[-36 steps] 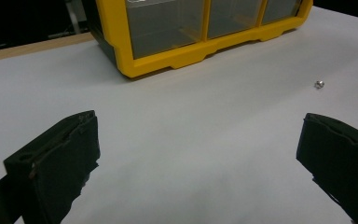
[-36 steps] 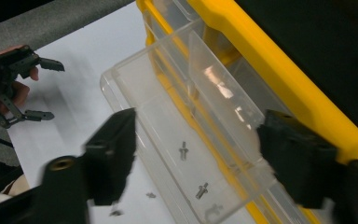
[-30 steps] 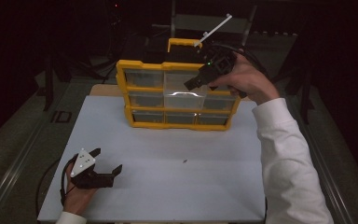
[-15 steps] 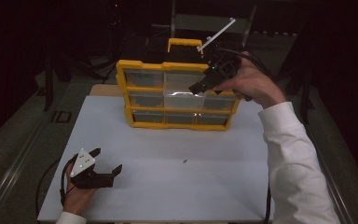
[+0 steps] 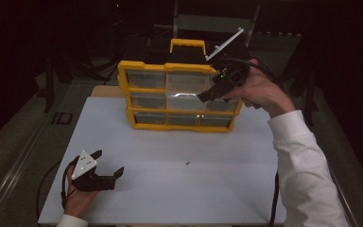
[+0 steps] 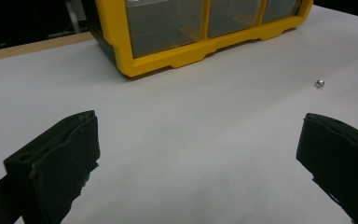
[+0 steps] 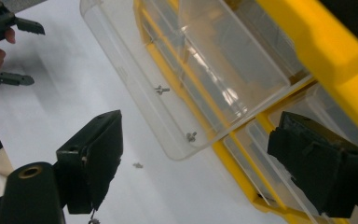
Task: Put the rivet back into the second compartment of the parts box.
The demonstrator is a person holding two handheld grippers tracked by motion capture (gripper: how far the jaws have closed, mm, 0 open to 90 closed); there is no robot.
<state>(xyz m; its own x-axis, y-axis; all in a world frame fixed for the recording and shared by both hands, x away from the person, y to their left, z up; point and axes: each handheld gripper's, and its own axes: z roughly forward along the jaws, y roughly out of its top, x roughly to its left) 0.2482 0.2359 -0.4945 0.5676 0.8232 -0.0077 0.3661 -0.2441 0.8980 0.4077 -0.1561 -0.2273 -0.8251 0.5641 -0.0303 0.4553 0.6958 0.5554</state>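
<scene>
Clear plastic drawer (image 7: 168, 93) is standing pulled out of the yellow organizer (image 5: 179, 97); right gripper (image 5: 212, 92), jaws wide, should be squaring up before pushing or gripping.

Left gripper (image 5: 108, 165) is resting wide-jawed on the bench (image 5: 194, 189).

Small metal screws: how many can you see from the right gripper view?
3 small metal screws. Two lie in the pulled-out clear plastic drawer, one mid-drawer and one near its corner; a third lies on the white table. Others may be hidden.

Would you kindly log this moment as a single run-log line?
right gripper: open, at pulled-out drawer of organizer | left gripper: open, low over table | loose screw on table
</scene>
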